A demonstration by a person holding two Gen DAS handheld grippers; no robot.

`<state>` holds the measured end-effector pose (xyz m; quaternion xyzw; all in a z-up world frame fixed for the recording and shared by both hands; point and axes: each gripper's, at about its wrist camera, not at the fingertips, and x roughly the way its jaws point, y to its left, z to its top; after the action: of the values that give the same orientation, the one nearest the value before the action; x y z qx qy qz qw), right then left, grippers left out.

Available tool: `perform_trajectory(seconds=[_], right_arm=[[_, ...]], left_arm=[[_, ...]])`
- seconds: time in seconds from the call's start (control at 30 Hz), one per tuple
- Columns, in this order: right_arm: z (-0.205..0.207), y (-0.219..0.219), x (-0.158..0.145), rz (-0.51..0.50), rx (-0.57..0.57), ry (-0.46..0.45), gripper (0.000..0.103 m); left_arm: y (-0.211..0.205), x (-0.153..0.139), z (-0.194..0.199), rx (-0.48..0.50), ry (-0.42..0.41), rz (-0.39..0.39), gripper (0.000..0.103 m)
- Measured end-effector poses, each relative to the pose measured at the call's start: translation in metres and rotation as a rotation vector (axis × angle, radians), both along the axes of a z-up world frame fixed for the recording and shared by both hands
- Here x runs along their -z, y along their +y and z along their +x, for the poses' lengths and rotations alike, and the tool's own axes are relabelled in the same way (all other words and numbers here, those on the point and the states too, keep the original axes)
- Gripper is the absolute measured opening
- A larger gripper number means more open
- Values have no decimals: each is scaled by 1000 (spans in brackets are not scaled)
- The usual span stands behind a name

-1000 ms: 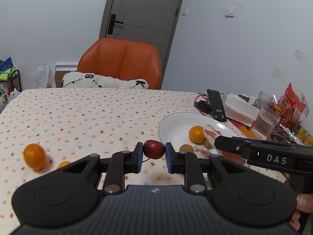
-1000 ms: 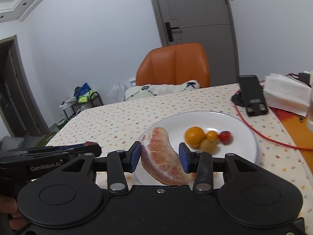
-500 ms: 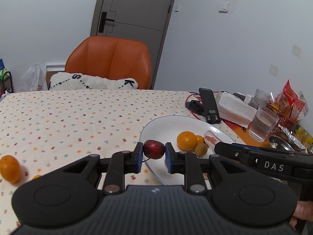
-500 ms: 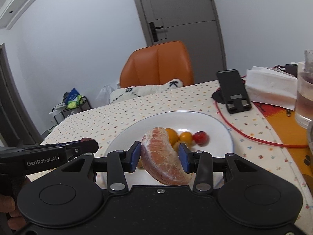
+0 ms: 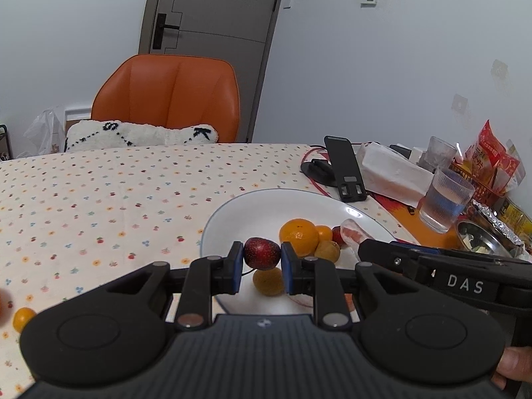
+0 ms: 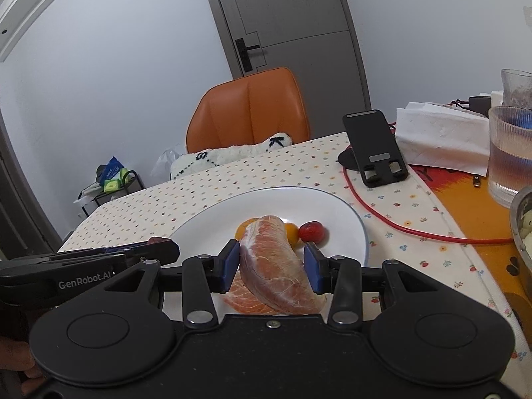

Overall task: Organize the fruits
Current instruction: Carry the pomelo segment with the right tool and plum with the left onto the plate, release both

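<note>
L gripper (image 5: 262, 267) is clenched on a small dark-red round fruit (image 5: 261, 253), held over the near rim of the round white plate (image 5: 246, 212). R gripper (image 6: 272, 267) grasps a peeled pink pomelo segment (image 6: 277, 271), long axis running fwd toward plate centre, w/ another segment lying just below it. Both hang above the plate; release looks next. Dotted tablecloth (image 5: 99, 199); orange chair (image 5: 169, 96) beyond the plate, grey door behind.

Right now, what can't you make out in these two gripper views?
- Left view: small orange fruit by the left edge, partly behind the left gripper.
- Right view: second pink citrus segment, mostly under the held peeled pink grapefruit segment.
- Right view: metal bowl, cut by the right edge.
</note>
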<state>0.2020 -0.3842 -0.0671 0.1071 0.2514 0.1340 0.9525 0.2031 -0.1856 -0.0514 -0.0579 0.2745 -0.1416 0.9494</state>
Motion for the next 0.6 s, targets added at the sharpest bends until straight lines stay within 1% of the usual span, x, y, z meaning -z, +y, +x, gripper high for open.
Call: perform_trajectory(seconds=[0.3,0.5,0.53,0.57,0.6], right_arm=[[13,-4,4,11,44,-2,41],[14,-1,5,21,12,-4,44],[14,0,5,20,11,-4,48],[14,0,5,19,12,-4,54],[14,0,5,20,13,-4,57]], left_arm=[[-4,10,9,-11,22,1,22],[-3,14,11,-15,36,6,22],[-3,14,12,-15,35,8,23],[-3,14,11,-16,33,10,23],[-3,14,11,-20,31,12,23]])
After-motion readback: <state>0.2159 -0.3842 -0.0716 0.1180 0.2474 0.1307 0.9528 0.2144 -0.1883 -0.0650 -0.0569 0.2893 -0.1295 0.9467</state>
